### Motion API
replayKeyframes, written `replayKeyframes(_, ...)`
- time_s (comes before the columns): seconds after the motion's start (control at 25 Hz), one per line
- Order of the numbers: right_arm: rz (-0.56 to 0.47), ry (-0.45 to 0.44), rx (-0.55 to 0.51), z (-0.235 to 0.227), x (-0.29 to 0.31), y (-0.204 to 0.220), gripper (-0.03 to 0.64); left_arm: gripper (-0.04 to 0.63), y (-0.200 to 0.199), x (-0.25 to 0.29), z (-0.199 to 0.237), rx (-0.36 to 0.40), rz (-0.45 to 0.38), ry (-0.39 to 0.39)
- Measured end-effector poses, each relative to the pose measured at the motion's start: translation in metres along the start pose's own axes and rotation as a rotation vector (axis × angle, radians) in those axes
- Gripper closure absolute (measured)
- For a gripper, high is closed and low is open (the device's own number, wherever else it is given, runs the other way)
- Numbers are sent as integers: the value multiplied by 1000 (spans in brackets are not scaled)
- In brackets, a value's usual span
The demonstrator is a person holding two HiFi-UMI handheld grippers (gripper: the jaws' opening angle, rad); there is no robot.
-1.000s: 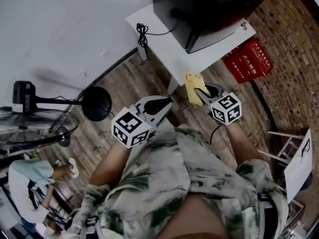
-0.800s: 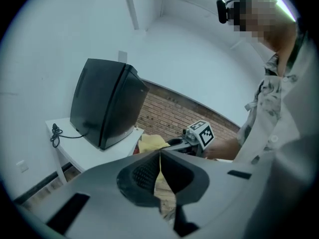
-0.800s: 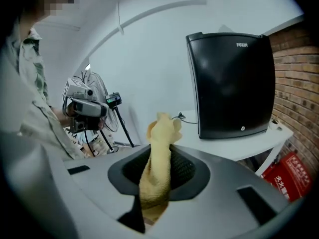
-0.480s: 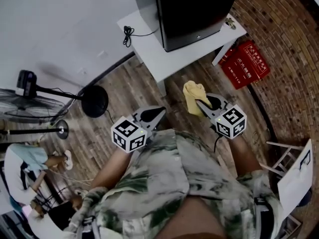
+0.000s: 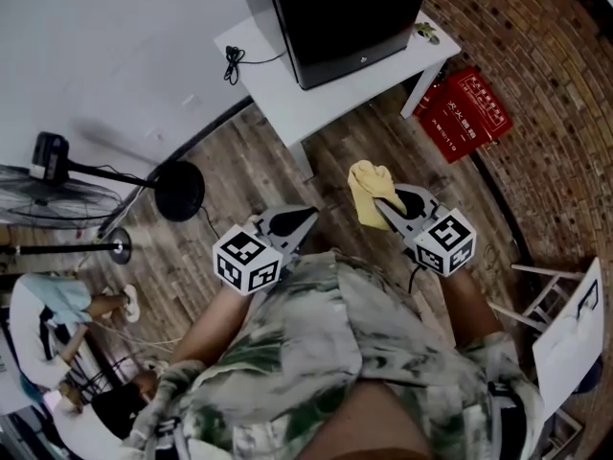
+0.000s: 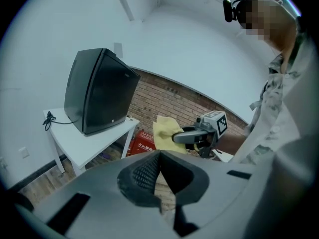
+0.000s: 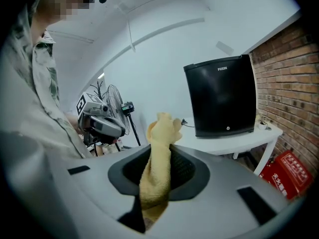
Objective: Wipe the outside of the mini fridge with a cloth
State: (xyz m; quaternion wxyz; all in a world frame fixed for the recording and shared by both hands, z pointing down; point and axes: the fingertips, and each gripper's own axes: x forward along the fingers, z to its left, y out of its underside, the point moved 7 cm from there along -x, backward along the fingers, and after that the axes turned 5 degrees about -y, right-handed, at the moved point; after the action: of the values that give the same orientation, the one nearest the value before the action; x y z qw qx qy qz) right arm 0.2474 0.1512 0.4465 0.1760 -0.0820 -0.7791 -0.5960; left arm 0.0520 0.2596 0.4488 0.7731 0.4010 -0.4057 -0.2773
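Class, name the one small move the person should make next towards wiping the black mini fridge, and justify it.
Probably carry the right gripper forward until the yellow cloth in its shut jaws meets the black mini fridge: the cloth is well short of the fridge, which stands on the white table.

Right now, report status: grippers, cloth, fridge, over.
Right gripper shut on yellow cloth. Left gripper shut, empty. Mini fridge on white table, cloth well short of it. Nothing visible between.

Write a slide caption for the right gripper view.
Right gripper clamps a yellow cloth, facing the black mini fridge on its white table.
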Motion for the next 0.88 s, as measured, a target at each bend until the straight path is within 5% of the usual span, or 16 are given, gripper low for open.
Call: replayKeyframes(0.88, -31, 8, -21, 18, -43, 12, 522, 569, 10, 7, -39, 91, 55, 12)
